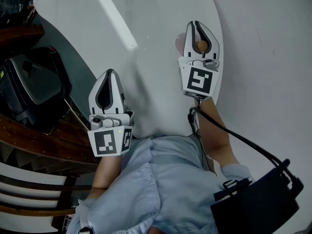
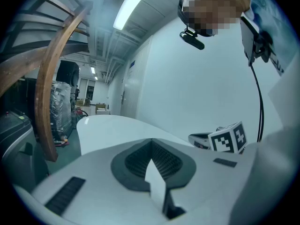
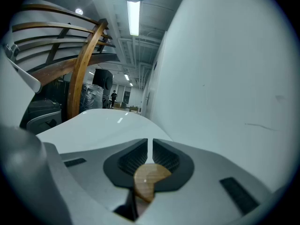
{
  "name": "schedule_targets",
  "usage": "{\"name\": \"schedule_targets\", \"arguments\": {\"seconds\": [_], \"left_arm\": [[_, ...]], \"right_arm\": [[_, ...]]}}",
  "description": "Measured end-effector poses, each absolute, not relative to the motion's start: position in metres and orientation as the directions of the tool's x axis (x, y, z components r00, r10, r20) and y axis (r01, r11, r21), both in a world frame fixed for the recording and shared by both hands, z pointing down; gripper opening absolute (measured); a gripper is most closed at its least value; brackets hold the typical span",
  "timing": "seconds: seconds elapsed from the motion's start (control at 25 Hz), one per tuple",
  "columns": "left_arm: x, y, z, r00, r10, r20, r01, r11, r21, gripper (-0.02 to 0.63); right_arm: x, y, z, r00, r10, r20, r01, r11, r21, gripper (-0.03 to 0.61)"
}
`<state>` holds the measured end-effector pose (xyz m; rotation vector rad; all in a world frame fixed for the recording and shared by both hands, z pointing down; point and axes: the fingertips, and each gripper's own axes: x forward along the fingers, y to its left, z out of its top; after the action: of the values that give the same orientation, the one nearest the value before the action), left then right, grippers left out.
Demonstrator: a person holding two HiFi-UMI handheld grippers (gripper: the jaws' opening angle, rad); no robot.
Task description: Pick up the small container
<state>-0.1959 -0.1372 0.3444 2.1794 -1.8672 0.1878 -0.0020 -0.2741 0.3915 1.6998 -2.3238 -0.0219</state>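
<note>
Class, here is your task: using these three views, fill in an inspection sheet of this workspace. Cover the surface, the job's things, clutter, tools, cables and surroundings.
Surface: white table, curved edge, bare apart from a lamp's reflection.
Job's things: small container with a wooden top, between the right tool's jaws; whether it is clear of the table cannot be told.
Clutter: nothing seen.
Tools: left tool, jaws together, empty, near the table's edge. Right tool, shut on the small container.
Cables: black cable runs from the right tool to a black pack at the person's side.
Surroundings: wooden railing and a dark bulky object left of the table; white wall on the right.
</note>
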Motion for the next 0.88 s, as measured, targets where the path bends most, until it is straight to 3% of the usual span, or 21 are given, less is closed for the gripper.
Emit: {"name": "schedule_targets", "arguments": {"seconds": [0.88], "left_arm": [[-0.178, -0.137, 0.33, 0.131, -0.979, 0.154, -0.991, -0.127, 0.034, 0.0]], "right_arm": [[-0.001, -0.268, 0.355, -0.343, -0.938, 0.049, -0.934, 0.346, 0.086, 0.031]]}}
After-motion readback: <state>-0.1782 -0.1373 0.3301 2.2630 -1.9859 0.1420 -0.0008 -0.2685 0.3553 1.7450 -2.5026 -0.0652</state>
